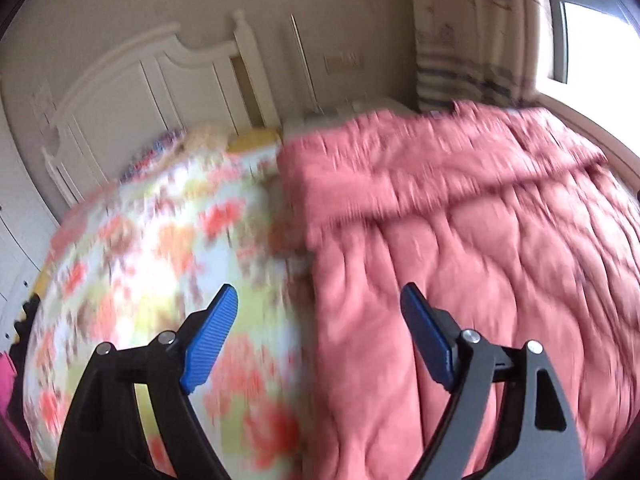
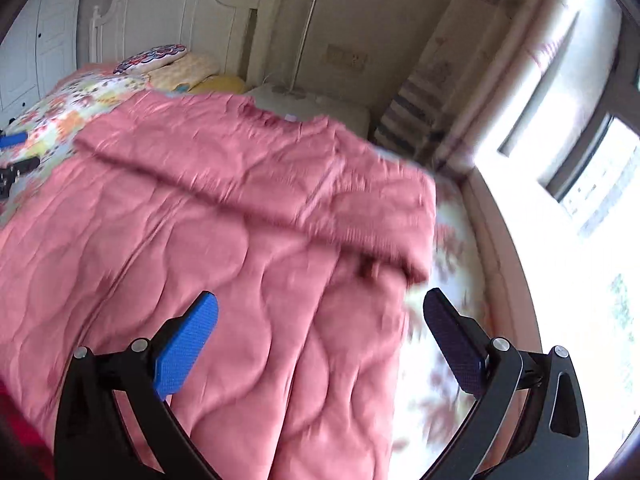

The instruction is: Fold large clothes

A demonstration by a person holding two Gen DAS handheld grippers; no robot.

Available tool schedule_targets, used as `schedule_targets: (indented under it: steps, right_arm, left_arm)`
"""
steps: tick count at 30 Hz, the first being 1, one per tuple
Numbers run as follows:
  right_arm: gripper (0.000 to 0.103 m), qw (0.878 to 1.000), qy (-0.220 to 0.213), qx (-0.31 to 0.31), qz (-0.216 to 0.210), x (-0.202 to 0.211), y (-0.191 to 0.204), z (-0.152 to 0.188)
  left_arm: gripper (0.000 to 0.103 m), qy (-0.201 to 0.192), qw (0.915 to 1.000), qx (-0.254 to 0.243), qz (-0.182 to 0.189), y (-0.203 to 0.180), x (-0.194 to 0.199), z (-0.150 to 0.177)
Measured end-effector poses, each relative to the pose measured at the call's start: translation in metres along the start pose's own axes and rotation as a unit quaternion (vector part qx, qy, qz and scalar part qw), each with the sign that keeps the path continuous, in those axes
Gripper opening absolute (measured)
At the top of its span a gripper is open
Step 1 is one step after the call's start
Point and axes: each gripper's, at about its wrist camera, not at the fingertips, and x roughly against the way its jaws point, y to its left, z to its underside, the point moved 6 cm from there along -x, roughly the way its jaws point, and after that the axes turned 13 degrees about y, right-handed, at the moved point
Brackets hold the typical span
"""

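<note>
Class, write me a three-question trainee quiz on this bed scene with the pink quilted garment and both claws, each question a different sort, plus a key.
1. True or false: the left claw grips the pink quilted garment.
2. The garment lies on: A floral bedsheet; B bare floor; C wooden table.
3. Fill in: the right claw is ____.

Key: 1 false, both claws are empty; 2 A; 3 open.
</note>
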Motion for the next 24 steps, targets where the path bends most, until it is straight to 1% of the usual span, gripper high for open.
schedule_targets:
  steps: [2,4,6,8,10,13,16,19,23,24]
  right_arm:
    - [0.098,1.000,0.021,-0.003,-0.004,0.000,-0.005,0.020]
    - [0.098,0.999,0.040,-0.009,-0.002,-0.001,-0.017,0.035]
    - [0.098,0.998,0.052,-0.026,-0.002,0.000,-0.028,0.048]
    - [0.098,0.997,0.064,-0.049,-0.011,0.000,-0.036,0.068]
    - [0.098,0.994,0.077,-0.070,-0.025,-0.001,-0.042,0.094]
    - [0.098,0.990,0.100,-0.093,-0.036,-0.004,-0.047,0.131]
    - [0.098,0.987,0.112,-0.105,-0.051,-0.006,-0.048,0.155]
    - [0.098,0.985,0.114,-0.117,-0.063,-0.008,-0.051,0.172]
    - [0.098,0.982,0.106,-0.126,-0.089,-0.009,-0.046,0.180]
    - [0.096,0.980,0.110,-0.129,-0.105,-0.012,-0.043,0.181]
  left_arm:
    - [0.082,0.027,0.9996,-0.005,-0.001,0.001,-0.006,0.021]
    - [0.082,0.043,0.9989,-0.016,-0.005,0.003,-0.009,0.035]
    - [0.082,0.056,0.9984,-0.006,-0.009,0.008,-0.011,0.045]
    - [0.082,0.076,0.9971,0.004,0.010,0.012,-0.013,0.058]
    - [0.082,0.092,0.9954,0.016,0.022,0.014,-0.014,0.077]
    - [0.082,0.112,0.9927,0.031,0.033,0.014,-0.015,0.100]
    - [0.082,0.122,0.9907,0.036,0.048,0.014,-0.012,0.113]
    - [0.082,0.130,0.9886,0.043,0.063,0.015,-0.008,0.121]
    - [0.082,0.125,0.9884,0.047,0.073,0.011,-0.006,0.130]
    - [0.082,0.124,0.9882,0.048,0.075,0.011,-0.006,0.132]
